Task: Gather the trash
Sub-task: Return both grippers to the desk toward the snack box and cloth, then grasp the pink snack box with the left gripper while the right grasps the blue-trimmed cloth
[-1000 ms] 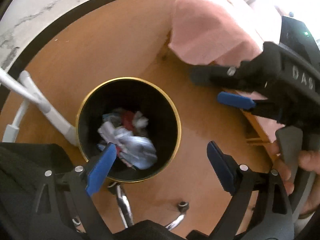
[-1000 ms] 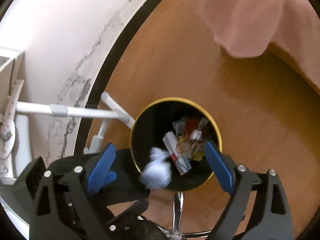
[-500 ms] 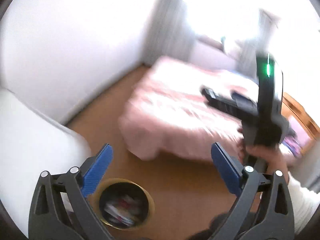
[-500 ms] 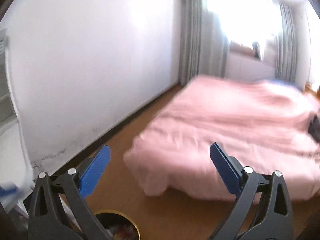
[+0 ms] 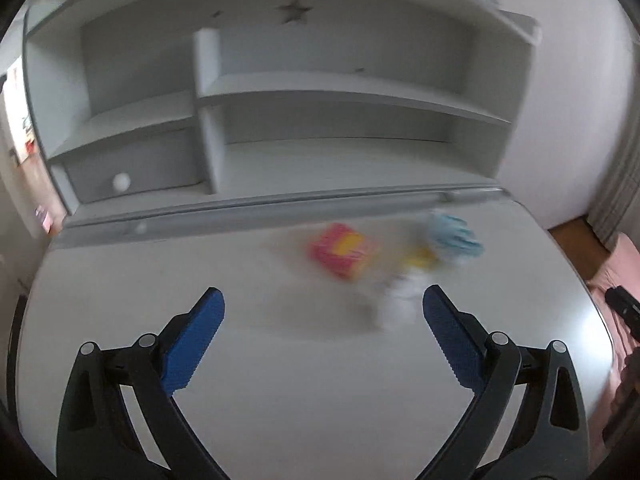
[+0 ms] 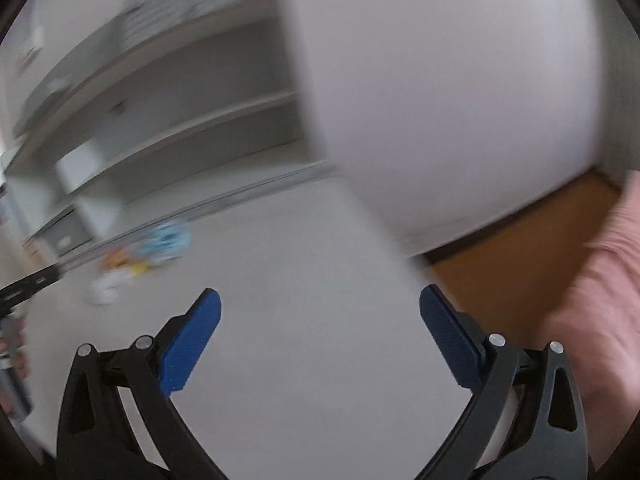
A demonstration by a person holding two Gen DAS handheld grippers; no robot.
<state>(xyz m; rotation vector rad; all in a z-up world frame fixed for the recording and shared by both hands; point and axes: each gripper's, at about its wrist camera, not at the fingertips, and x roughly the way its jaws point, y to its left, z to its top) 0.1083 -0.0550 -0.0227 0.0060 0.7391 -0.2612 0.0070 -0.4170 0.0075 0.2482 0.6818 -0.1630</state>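
My left gripper [image 5: 323, 304] hangs over the grey desk [image 5: 280, 380], fingers spread wide and holding nothing, and only this view shows the trash up close: a red-and-yellow box [image 5: 343, 250], a pale blue wad [image 5: 454, 236] and a white crumple [image 5: 394, 306], all smeared by blur. My right gripper [image 6: 320, 304], equally released, sees them as far-off specks [image 6: 160, 244], plus wood floor [image 6: 520, 236] and pink bedding [image 6: 600, 280].

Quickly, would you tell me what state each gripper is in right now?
Left gripper: open, holding nothing, above the desk.
Right gripper: open, holding nothing.
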